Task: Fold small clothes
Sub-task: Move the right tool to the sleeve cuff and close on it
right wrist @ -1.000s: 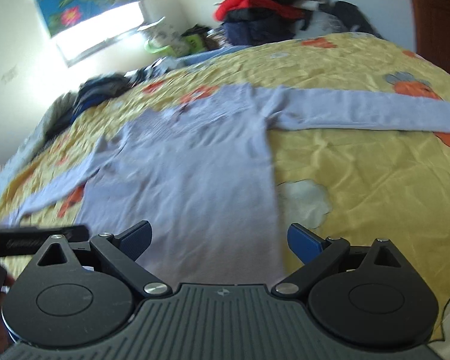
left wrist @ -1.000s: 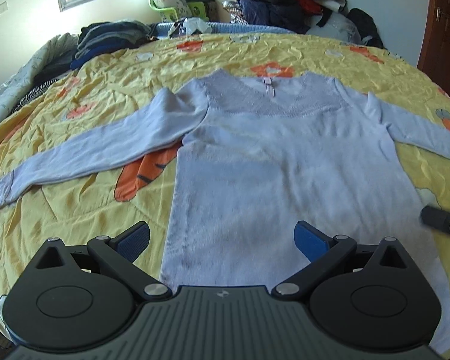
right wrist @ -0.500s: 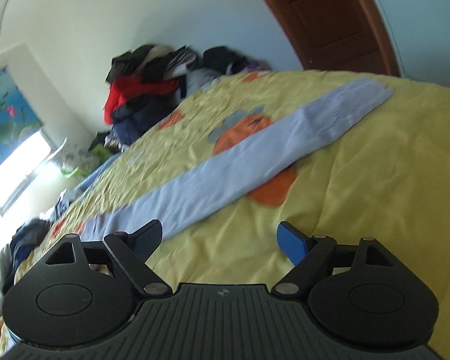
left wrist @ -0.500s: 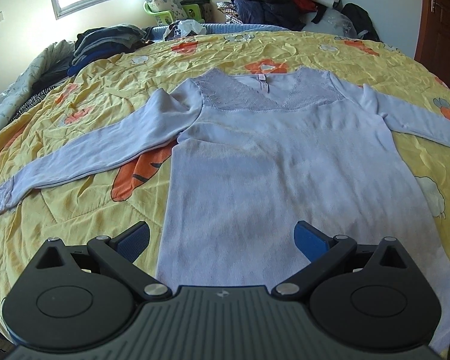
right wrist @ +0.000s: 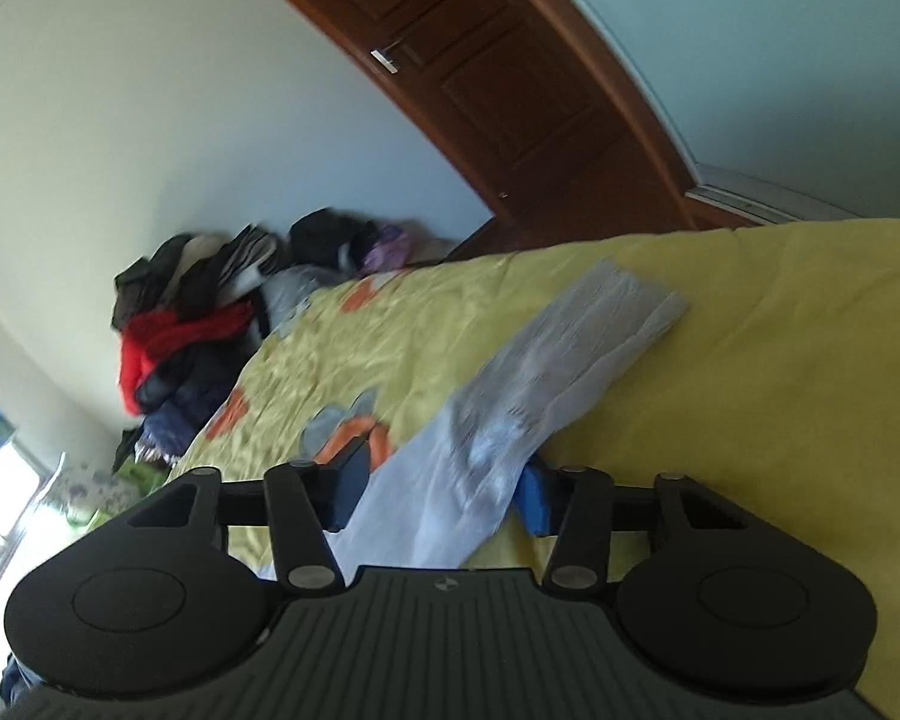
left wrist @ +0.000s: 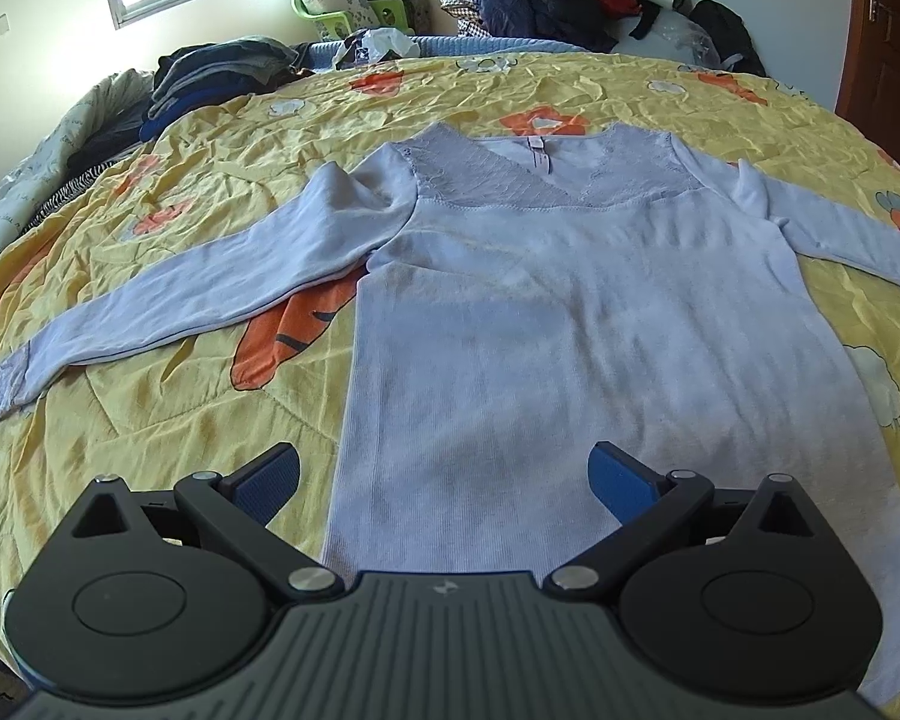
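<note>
Right gripper (right wrist: 444, 495) closing around lilac top's right sleeve (right wrist: 510, 414) near cuff, to fold inward; left gripper (left wrist: 444, 474) wide, empty, over hem.

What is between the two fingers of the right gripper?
In the right wrist view, the shirt's pale blue sleeve lies between the closing fingers of the right gripper, on the yellow bedspread.

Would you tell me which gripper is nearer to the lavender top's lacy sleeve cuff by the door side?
Right. The right gripper straddles that sleeve, jaws closing; the left gripper hangs open over the hem.
</note>
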`<action>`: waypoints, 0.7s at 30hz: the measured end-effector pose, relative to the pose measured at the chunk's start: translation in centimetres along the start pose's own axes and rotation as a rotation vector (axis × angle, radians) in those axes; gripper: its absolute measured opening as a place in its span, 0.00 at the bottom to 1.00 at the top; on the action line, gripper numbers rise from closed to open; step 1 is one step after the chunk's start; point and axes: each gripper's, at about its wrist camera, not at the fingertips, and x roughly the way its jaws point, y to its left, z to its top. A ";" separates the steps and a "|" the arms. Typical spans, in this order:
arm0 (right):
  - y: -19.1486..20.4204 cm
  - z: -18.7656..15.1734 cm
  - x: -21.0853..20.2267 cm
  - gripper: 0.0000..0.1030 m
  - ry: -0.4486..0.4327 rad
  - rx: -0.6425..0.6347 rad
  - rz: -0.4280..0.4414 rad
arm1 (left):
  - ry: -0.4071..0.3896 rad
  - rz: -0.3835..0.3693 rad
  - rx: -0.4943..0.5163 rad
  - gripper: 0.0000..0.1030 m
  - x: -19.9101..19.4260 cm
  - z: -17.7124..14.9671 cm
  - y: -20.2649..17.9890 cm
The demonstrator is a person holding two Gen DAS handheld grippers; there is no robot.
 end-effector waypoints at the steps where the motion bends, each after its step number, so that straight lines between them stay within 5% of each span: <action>1: -0.2 0.2 0.5 0.45 -0.003 0.020 -0.005 | 0.002 0.000 -0.002 1.00 0.1 0.0 0.1; 7: -0.9 0.7 2.0 0.12 0.025 0.101 -0.039 | 0.010 0.007 -0.022 1.00 0.4 -0.1 1.0; 12: 0.8 0.6 1.5 0.09 0.040 0.061 0.032 | 0.014 0.018 -0.052 1.00 0.6 -0.1 2.1; 21: 8.7 -2.3 1.1 0.09 0.171 -0.058 0.284 | 0.012 0.034 -0.077 1.00 0.7 -0.2 3.1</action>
